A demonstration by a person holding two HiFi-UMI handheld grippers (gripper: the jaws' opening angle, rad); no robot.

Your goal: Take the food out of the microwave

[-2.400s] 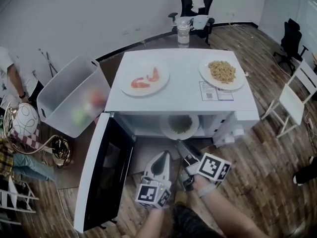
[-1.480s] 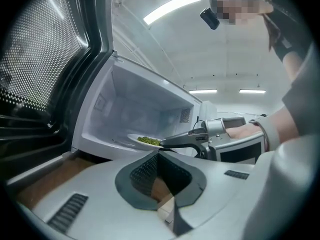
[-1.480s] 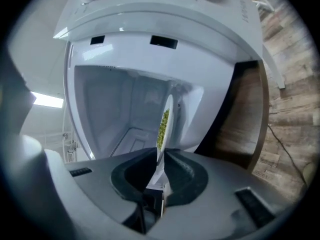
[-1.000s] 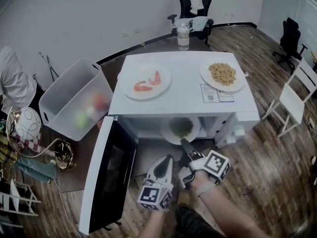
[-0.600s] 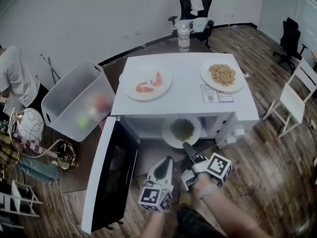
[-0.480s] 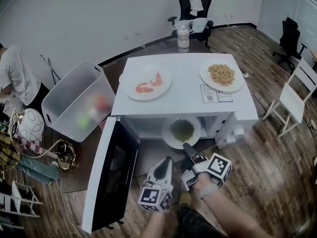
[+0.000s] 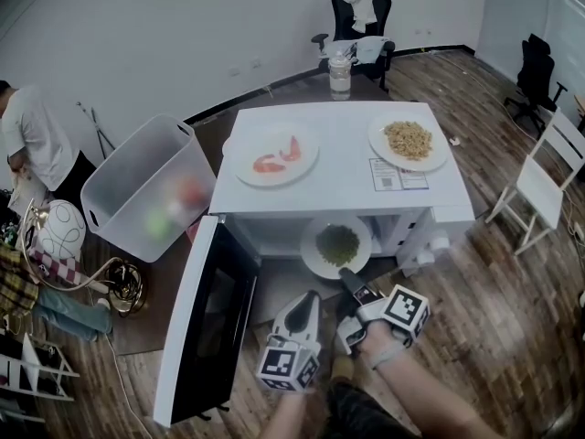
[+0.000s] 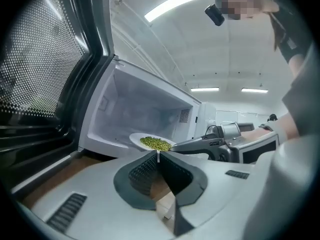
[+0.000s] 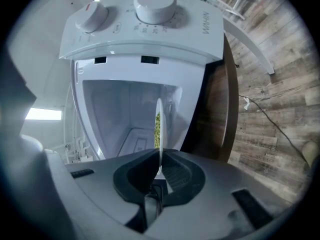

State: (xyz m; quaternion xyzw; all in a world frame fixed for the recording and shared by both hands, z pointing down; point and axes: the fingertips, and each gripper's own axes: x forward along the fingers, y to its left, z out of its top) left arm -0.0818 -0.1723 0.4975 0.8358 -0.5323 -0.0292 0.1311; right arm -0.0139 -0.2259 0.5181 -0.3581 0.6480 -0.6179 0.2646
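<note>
Head view | white plate carrying green food | right gripper pinching rim | left gripper jaws together

Brand: "WAHIN", as far as it can be made out, in grey letters running sideways on the microwave control panel, upper right of the right gripper view.
Dial scale: fine numbers ring the larger dial, too small to read.
Sticker: on the microwave's top, right of centre in the head view; a code square and printed lines, illegible.
</note>
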